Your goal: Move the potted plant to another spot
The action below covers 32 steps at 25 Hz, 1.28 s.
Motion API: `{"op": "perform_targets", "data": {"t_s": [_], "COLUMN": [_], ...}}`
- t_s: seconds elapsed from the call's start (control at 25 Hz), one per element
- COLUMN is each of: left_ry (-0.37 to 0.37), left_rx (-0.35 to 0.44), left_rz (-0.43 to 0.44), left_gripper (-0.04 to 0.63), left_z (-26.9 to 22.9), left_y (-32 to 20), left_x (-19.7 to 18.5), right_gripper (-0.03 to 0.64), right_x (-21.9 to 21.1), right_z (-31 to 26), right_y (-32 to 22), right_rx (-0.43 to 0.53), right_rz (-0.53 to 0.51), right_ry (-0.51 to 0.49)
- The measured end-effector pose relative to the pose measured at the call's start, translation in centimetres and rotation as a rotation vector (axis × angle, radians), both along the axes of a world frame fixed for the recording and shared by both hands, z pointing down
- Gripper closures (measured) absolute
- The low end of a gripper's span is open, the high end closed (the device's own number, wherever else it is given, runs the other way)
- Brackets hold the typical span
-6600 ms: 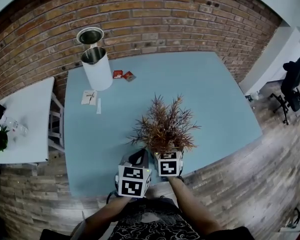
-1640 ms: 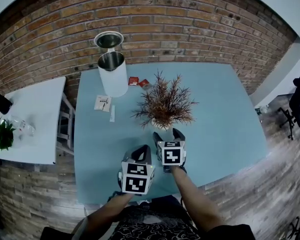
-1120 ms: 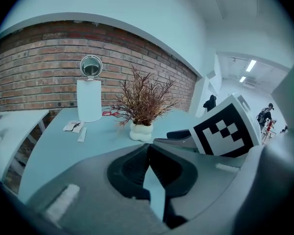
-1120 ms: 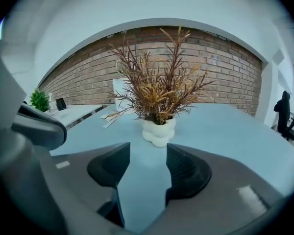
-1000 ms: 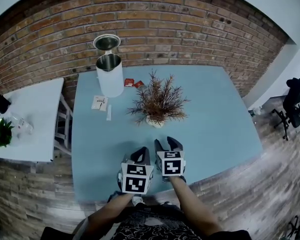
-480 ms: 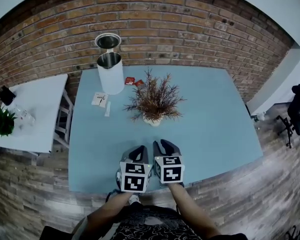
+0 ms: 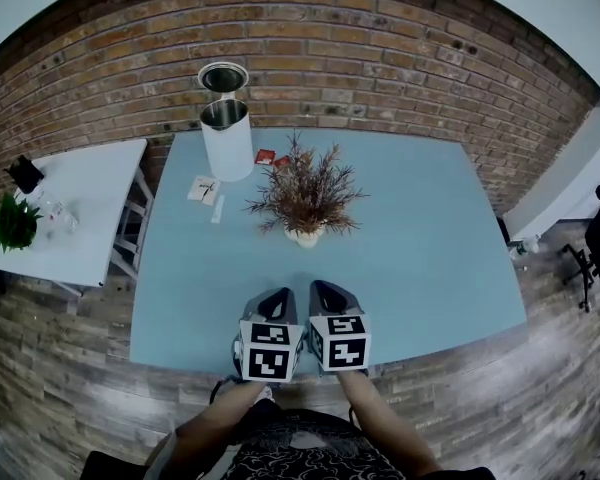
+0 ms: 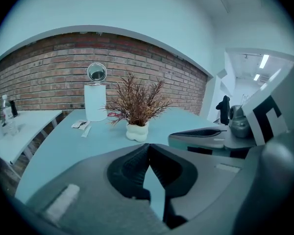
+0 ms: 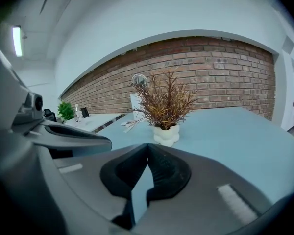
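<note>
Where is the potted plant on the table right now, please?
In the head view, the potted plant stands toward the far side of the blue table, just right of the white bin.

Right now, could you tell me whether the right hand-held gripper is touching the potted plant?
Apart. The head view shows a stretch of bare table between the right hand-held gripper and the potted plant.

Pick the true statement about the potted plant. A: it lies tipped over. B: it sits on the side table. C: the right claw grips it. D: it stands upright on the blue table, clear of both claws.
D: the potted plant stands upright on the blue table, untouched.
</note>
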<state>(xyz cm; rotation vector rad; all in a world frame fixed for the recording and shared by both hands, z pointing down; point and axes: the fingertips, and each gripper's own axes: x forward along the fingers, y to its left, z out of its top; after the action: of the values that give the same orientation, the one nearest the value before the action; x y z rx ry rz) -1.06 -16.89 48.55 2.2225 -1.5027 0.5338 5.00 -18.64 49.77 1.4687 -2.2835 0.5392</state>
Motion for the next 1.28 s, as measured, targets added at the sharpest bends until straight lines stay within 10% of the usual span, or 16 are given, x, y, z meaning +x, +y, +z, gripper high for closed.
{"op": "perform_targets", "data": {"t_s": [1.28], "left_ry": [-0.041], "left_rx": [0.026], "left_rz": [-0.051], "left_gripper": [0.595], "left_z": [-0.4], "left_y": [4.0], "left_x": [3.2], "right_gripper": [0.611], "right_x": [3.0], "right_z": [-1.3], "right_y": [4.4], "right_rx": [0.017], "right_rz": [-0.081], "right_ry": [-0.07]}}
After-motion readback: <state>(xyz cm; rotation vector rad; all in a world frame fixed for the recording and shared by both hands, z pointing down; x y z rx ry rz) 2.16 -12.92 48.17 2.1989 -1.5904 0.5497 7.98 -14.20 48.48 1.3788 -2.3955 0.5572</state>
